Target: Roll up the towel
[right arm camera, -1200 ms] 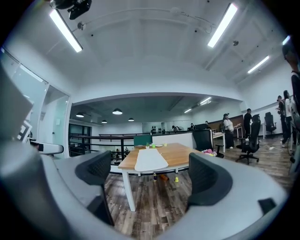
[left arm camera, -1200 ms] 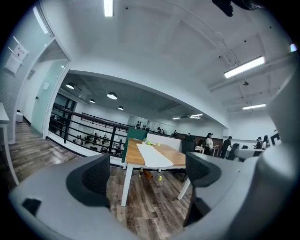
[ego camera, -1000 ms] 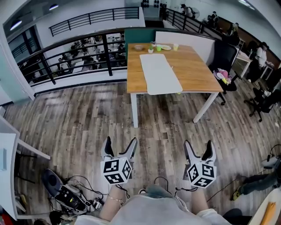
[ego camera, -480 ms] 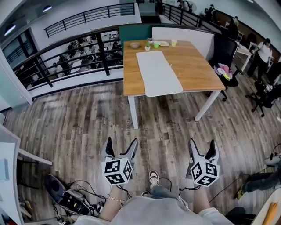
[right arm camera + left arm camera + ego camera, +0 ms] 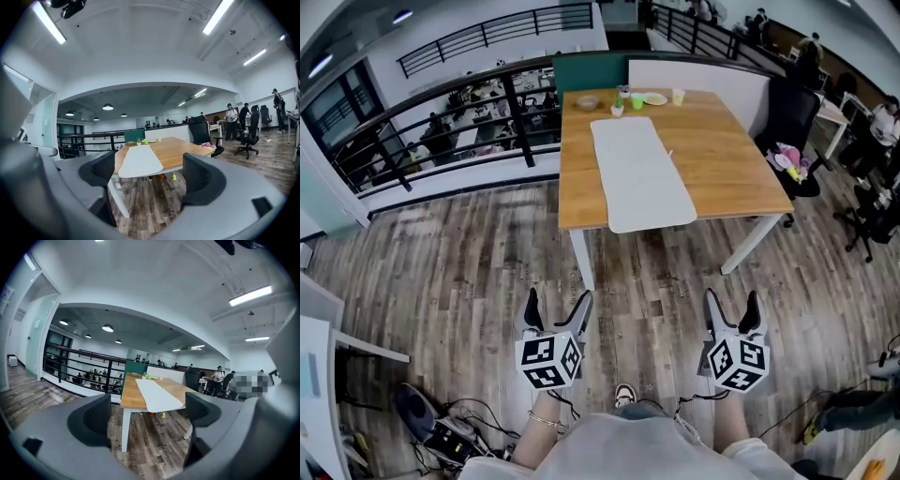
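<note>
Above plank floor [image 5: 469, 253], left gripper [image 5: 559, 300] gapes empty; right gripper [image 5: 731, 298], wide, empty, has been closing slightly.

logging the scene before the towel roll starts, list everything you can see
table: one, wooden top with white legs, ahead across the wood floor
towel: one, white, flat lengthwise on the table, near end just over the edge
green cup: one, green, far end of the table
yellow cup: one, yellow, far end
plate: one, pale, between the two cups
office chair: one, black, right of the table
railing: one, black, left of the table
cables and gear: one tangle, black, floor at lower left
left gripper: one, grey, open, empty
right gripper: one, grey, open, jaws just closing slightly, nothing between them
</note>
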`<action>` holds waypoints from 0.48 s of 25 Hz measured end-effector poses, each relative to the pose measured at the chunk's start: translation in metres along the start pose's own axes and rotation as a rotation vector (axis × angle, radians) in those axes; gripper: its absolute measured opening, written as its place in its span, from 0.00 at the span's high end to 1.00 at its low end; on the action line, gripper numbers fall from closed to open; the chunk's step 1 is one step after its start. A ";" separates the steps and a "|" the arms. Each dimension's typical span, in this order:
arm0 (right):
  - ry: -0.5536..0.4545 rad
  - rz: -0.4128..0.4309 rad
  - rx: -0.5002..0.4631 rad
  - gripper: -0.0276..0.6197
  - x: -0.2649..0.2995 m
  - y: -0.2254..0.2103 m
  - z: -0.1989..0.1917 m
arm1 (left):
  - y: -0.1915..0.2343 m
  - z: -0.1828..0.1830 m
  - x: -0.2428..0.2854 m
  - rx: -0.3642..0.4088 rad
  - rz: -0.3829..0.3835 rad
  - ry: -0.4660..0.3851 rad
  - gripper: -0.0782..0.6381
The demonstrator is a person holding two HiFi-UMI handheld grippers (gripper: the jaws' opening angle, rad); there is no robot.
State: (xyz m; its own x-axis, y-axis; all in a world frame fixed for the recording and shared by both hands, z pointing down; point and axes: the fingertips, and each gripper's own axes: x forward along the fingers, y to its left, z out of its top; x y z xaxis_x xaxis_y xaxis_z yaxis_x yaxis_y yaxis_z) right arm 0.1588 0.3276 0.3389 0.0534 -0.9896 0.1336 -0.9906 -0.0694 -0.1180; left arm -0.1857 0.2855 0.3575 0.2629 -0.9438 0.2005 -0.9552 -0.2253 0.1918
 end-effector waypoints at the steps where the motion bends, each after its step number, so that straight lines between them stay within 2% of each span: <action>1: -0.001 0.002 0.001 0.25 0.011 -0.002 0.002 | 0.000 0.001 0.010 -0.001 0.002 0.001 0.20; 12: 0.002 0.013 0.032 0.28 0.099 -0.024 0.010 | 0.005 0.023 0.088 -0.002 0.026 -0.005 0.20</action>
State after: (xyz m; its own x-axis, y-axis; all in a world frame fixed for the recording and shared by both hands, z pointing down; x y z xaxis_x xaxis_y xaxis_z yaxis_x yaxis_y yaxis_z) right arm 0.1892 0.2297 0.3447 0.0400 -0.9902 0.1336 -0.9867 -0.0603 -0.1509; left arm -0.1706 0.1960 0.3536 0.2372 -0.9505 0.2009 -0.9615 -0.2001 0.1886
